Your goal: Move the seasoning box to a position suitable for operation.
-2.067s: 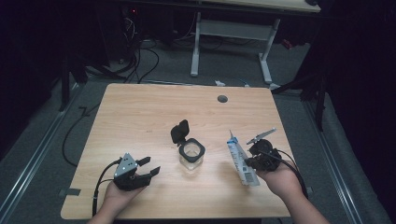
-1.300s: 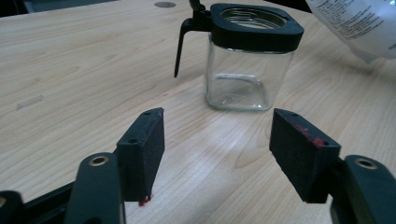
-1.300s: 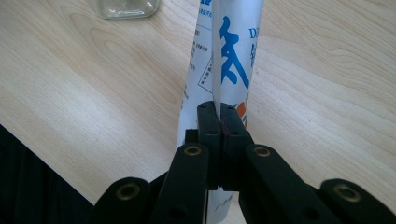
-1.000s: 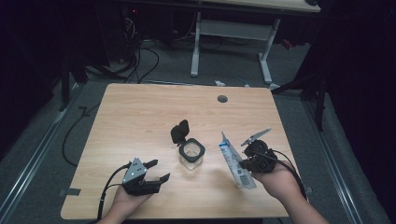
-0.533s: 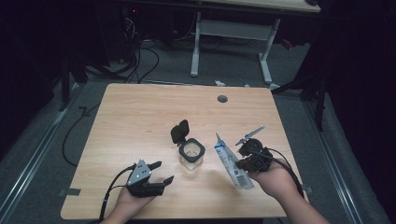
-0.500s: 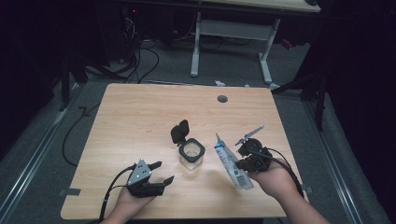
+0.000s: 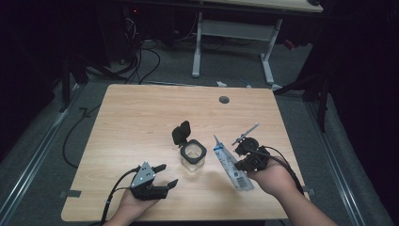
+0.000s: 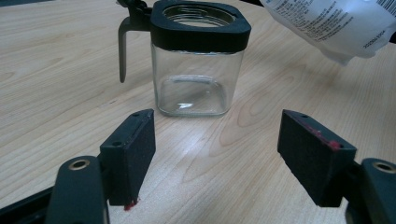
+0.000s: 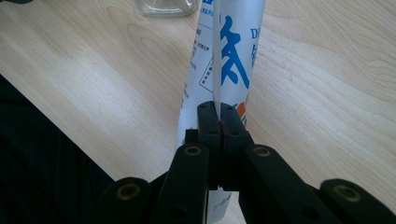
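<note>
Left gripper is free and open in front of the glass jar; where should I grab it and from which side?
Take the glass jar by its flat clear side walls, below the black collar. Come straight in low along the table, as the left gripper already faces it; the hinged lid hangs off the far side.

Pale wooden bench [image 7: 141, 122] with a round grommet hole [image 7: 224, 100] near its far edge, grey floor [image 7: 226, 66] beyond — black cables [image 7: 141, 56] trailing across it, white legs of another desk [image 7: 197, 47] behind
</note>
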Demonstrator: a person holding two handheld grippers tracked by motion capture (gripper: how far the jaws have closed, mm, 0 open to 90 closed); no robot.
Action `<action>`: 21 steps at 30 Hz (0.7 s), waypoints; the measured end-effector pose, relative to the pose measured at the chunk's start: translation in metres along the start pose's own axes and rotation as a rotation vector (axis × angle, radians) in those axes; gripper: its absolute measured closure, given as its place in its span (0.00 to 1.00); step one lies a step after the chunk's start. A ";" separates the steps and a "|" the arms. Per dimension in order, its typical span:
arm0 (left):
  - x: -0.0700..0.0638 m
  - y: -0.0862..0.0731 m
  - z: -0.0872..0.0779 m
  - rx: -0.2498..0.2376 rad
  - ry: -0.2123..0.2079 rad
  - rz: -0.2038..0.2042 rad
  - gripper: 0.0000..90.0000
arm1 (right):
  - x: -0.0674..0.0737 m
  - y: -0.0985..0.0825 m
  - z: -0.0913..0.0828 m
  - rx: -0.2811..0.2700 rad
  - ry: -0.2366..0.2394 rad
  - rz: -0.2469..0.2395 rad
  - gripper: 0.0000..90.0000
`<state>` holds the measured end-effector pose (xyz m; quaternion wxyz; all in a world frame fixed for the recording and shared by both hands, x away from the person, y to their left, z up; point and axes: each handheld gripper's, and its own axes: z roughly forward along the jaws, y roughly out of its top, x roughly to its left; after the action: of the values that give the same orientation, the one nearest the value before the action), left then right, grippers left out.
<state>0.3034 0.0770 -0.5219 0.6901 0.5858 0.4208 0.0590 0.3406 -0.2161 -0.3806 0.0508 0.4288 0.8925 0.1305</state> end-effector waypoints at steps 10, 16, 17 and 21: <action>-0.003 -0.001 0.001 -0.004 -0.018 -0.002 0.30 | 0.000 -0.001 -0.003 0.020 -0.005 -0.011 1.00; -0.022 -0.008 0.011 0.010 -0.074 -0.018 0.26 | 0.005 0.003 -0.012 -0.001 -0.001 -0.021 1.00; -0.027 -0.010 0.014 0.014 -0.088 -0.013 0.25 | 0.008 0.005 -0.015 -0.002 -0.003 -0.022 1.00; -0.049 -0.024 0.027 0.064 -0.134 0.015 0.25 | 0.012 0.010 -0.017 -0.010 0.003 -0.033 1.00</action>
<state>0.2801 0.0210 -0.5190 0.6974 0.6132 0.3708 0.0112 0.3370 -0.2044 -0.3610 0.0537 0.4136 0.8989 0.1346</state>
